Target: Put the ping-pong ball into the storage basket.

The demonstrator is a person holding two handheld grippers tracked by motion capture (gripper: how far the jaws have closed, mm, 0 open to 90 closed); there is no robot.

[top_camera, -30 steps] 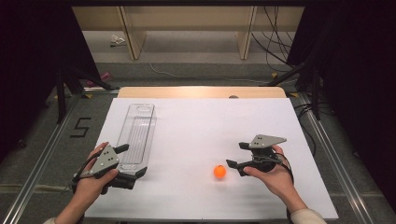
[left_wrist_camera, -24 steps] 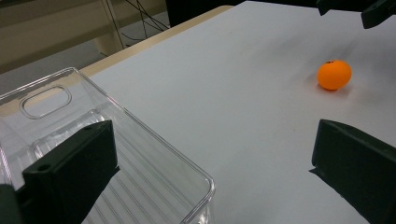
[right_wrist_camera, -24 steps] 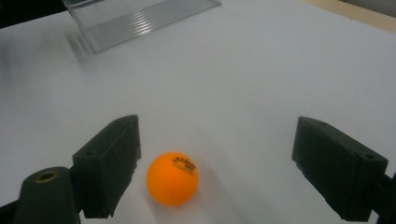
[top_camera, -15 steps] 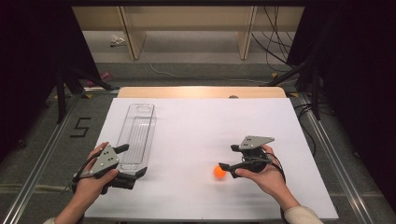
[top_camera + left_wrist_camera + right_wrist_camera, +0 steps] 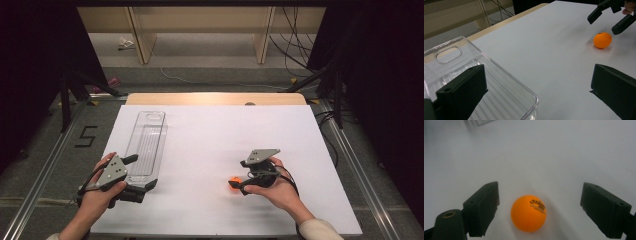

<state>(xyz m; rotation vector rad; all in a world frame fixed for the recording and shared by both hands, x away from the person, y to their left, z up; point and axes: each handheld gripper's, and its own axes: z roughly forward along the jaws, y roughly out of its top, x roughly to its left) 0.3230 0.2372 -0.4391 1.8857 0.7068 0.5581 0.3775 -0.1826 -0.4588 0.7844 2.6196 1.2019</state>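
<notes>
An orange ping-pong ball (image 5: 233,183) (image 5: 528,213) lies on the white table top (image 5: 210,135), near its front and right of the middle. My right gripper (image 5: 239,176) (image 5: 541,202) is open, and the ball sits between its two jaws without touching either. A clear plastic tray (image 5: 146,142) (image 5: 499,82) lies lengthwise on the table's left side. My left gripper (image 5: 142,174) (image 5: 536,82) is open at the tray's near end, one jaw over its inside and the other outside its right wall. The left gripper view has the ball (image 5: 602,40) with the right gripper (image 5: 606,23) just behind it.
A wooden strip (image 5: 215,98) borders the table's far edge. Metal rails (image 5: 45,170) run along both sides. Beyond stand wooden shelf legs (image 5: 142,37) and floor cables (image 5: 295,45). A "5" mark (image 5: 86,136) is on the floor at left.
My right gripper has moved left and forward onto the ball, which now lies between its open jaws. The left gripper and the tray have stayed in place.
</notes>
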